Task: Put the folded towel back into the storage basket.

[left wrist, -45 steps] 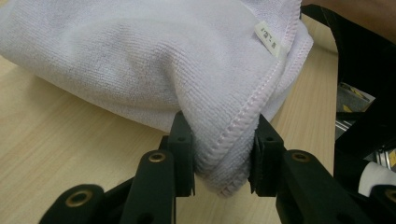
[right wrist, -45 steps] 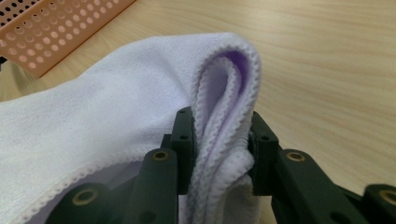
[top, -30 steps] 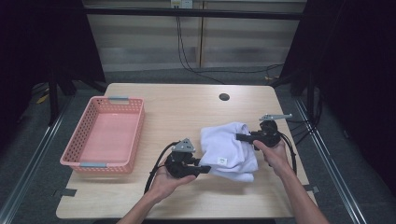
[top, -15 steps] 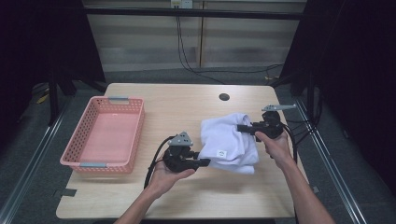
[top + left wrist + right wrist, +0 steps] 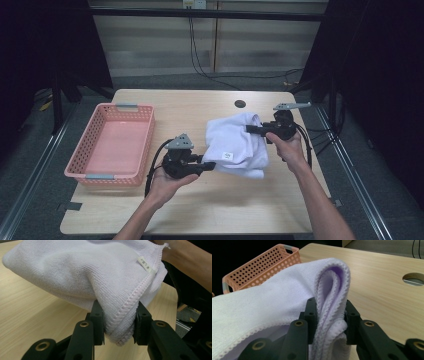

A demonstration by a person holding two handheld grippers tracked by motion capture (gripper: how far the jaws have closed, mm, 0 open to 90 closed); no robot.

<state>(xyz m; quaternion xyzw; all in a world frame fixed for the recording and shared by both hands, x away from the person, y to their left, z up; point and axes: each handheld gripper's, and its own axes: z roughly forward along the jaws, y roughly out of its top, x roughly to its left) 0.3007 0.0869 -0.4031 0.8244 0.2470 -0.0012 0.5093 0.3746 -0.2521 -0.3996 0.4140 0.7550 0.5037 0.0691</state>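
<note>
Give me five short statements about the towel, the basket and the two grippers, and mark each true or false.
1. The left gripper is clamped on a hemmed edge of the white towel. True.
2. The right gripper is open, holding nothing. False: it pinches a folded edge of the towel.
3. The pink basket has the towel inside. False: the basket holds no towel.
4. The towel bears a small label. True.
5. The basket stands right of the towel in the high view. False: left.
</note>
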